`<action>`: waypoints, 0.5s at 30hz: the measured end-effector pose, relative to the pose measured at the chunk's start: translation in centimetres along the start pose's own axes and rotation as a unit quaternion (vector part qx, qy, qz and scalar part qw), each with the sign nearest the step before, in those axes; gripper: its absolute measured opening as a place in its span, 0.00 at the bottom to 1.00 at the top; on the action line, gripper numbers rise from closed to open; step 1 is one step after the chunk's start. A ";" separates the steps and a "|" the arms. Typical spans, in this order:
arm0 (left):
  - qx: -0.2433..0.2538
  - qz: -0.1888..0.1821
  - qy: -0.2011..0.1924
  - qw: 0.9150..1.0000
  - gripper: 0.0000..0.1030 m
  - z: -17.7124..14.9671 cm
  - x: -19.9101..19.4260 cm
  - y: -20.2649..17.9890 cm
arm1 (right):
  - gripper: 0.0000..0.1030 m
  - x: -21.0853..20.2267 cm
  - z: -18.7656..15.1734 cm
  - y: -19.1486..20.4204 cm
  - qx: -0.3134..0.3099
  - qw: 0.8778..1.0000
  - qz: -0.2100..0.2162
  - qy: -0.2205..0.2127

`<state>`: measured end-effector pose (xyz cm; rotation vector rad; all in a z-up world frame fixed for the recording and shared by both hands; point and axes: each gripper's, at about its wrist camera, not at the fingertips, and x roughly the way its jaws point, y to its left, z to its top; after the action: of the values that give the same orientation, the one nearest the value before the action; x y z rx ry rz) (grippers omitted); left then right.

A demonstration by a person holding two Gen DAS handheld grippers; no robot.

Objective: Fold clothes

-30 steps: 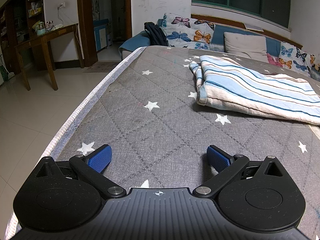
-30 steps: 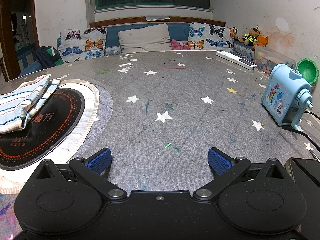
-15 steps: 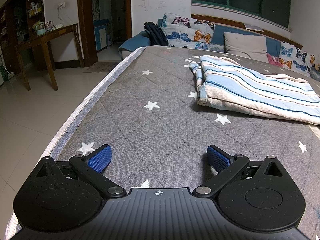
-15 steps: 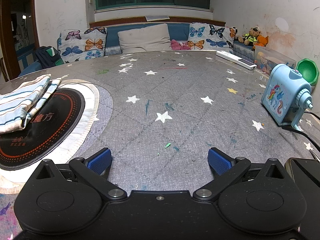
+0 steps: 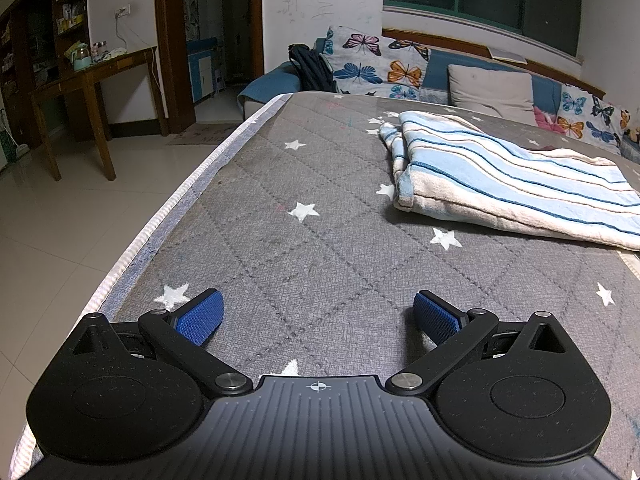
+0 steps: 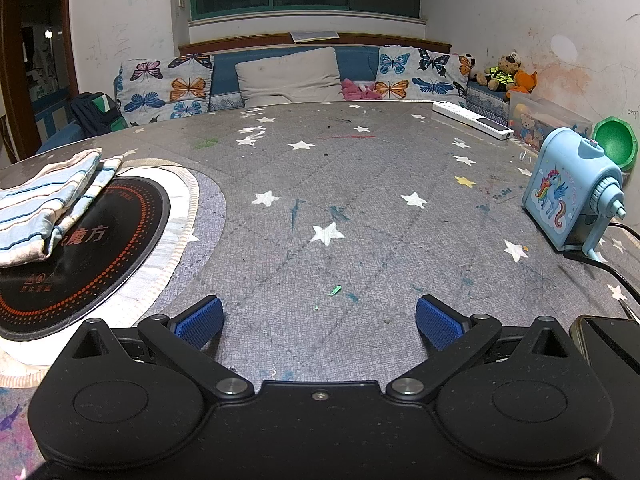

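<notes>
**Both grippers sitting wide apart, folded garment lying clear of them**

The left gripper [image 5: 316, 316] is hovering low over the grey star-print table cover [image 5: 312, 248], its blue pads [image 5: 199, 317] spread wide with nothing between them. The striped garment [image 5: 512, 176] is lying folded on that cover, beyond the left gripper and off to its right, well apart from the pads. Its near edge is resting flat, its layers stacked at the far corner.

Over to the right wrist view: the right gripper [image 6: 318, 322] is also standing open, pads empty, over bare grey cover. The same striped garment [image 6: 44, 204] is showing at the far left of this gripper, partly overlapping a black round cooktop [image 6: 92, 248] with red markings. To the right of the gripper, a blue unicorn pencil sharpener [image 6: 568, 196] is sitting on the cover, a black cable [image 6: 600, 266] running beside it.
</notes>
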<state>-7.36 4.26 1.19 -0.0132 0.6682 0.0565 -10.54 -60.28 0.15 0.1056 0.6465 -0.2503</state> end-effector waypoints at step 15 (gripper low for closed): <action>0.000 0.000 0.000 1.000 0.99 0.0 0.0 0.1 | 1.00 0.3 0.3 -0.1 0.002 1.000 -0.004 0.000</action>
<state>-7.39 4.34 1.20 -0.0138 0.6682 0.0560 -10.21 -60.51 0.18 0.1065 0.6476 -0.2592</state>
